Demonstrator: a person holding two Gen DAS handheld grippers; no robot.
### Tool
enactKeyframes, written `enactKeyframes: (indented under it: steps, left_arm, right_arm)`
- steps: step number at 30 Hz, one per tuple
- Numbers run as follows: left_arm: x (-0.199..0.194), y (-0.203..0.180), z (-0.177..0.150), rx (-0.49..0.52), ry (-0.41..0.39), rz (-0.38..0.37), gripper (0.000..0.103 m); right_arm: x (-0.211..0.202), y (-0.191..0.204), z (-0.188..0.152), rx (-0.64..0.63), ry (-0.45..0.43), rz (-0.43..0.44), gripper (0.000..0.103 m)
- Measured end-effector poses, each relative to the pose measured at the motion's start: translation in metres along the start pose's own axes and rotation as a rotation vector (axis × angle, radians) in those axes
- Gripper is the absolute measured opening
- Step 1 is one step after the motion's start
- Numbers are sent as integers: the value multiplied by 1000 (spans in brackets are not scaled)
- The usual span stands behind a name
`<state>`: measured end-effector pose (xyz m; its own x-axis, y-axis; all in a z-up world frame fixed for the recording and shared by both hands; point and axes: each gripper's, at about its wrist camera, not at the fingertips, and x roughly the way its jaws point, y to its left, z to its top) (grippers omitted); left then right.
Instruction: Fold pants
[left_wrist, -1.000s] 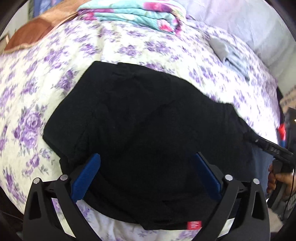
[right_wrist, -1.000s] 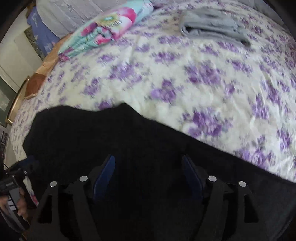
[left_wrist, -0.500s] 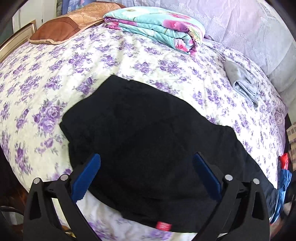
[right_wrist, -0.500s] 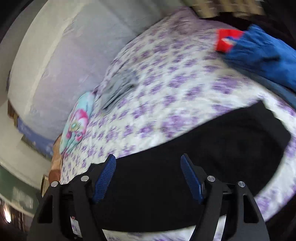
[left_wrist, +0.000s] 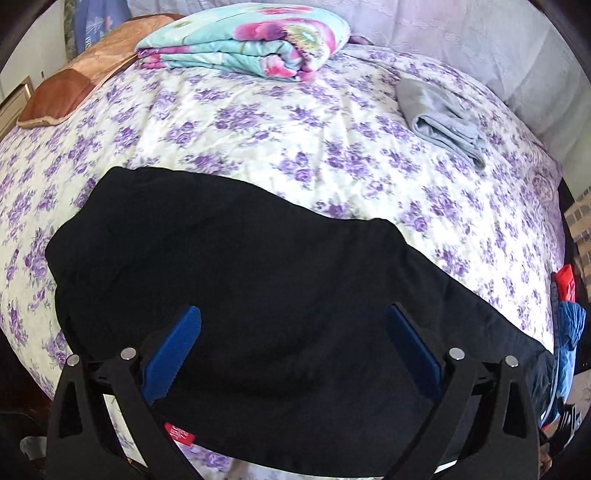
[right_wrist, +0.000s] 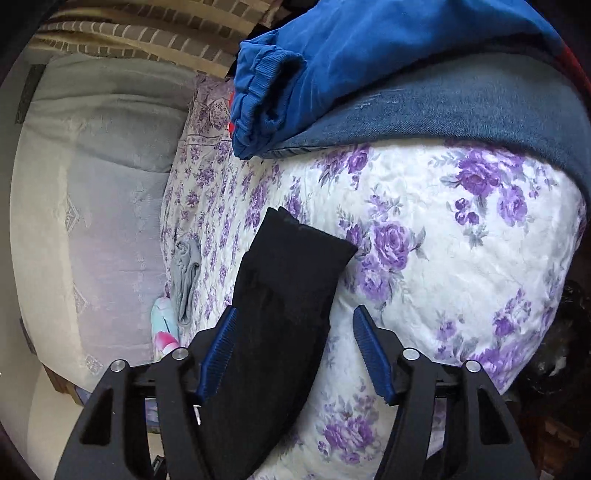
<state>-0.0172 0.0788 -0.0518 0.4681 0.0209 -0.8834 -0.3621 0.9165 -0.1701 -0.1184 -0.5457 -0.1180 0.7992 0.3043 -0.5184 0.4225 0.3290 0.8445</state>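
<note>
Black pants (left_wrist: 258, 288) lie flat across the near part of the flower-print bed, a red tag (left_wrist: 179, 432) at their near edge. My left gripper (left_wrist: 293, 347) hovers over them, open, both blue pads apart with nothing pinched. In the right wrist view, which is rolled to one side, a narrow end of the pants (right_wrist: 291, 266) stretches away from me. My right gripper (right_wrist: 295, 350) straddles it with jaws closing. The cloth lies by the left pad (right_wrist: 218, 350), while the right pad (right_wrist: 373, 354) stands off it over the sheet.
A folded flowered blanket (left_wrist: 251, 40) and a brown pillow (left_wrist: 70, 88) sit at the far side of the bed. A folded grey garment (left_wrist: 443, 118) lies at the right. Blue clothing (right_wrist: 332, 66) on denim (right_wrist: 461, 107) is piled beyond the pants' end.
The left gripper drew back and rose a little, so more of the bed shows. The right gripper swept along the pants to their narrow end, rolled over, and its jaws narrowed.
</note>
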Motion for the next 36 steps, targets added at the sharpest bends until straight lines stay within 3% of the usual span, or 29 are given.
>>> enactKeyframes:
  steps: [2,6,7,10,15,19,24,28,33,36]
  left_arm:
    - [2,-4,-2,5,11,10,98]
    - [4,-9,-9,-12,33,10,98]
    - [5,-10,-10,-14,35,7,98]
    - [3,-16,-13,9,32,0,98]
    - [2,-20,-18,76,24,22,98]
    - [2,-5,-20,71,20,34,98]
    - [-6,33,-19,7,-2,30,98]
    - [-17,75,-20,-78,-21,30,98]
    - [-33,134,-25,-194,-62,40,98]
    - [-38,162,-28,-254,-62,36,98]
  right_arm:
    - [7,-1,2,2,13,25,44]
    - [20,6,5,-45,40,38,40]
    - [22,6,6,-41,43,46,31]
    - [16,23,5,-95,24,69,21]
    - [3,75,0,-219,-12,87,20]
    - [12,143,-21,-396,6,105,19]
    - [58,241,-94,-771,131,112,19]
    - [113,289,-184,-1075,281,109,19]
    - [179,272,-322,-1527,509,19,18]
    - [191,244,-368,-1691,561,-31,18]
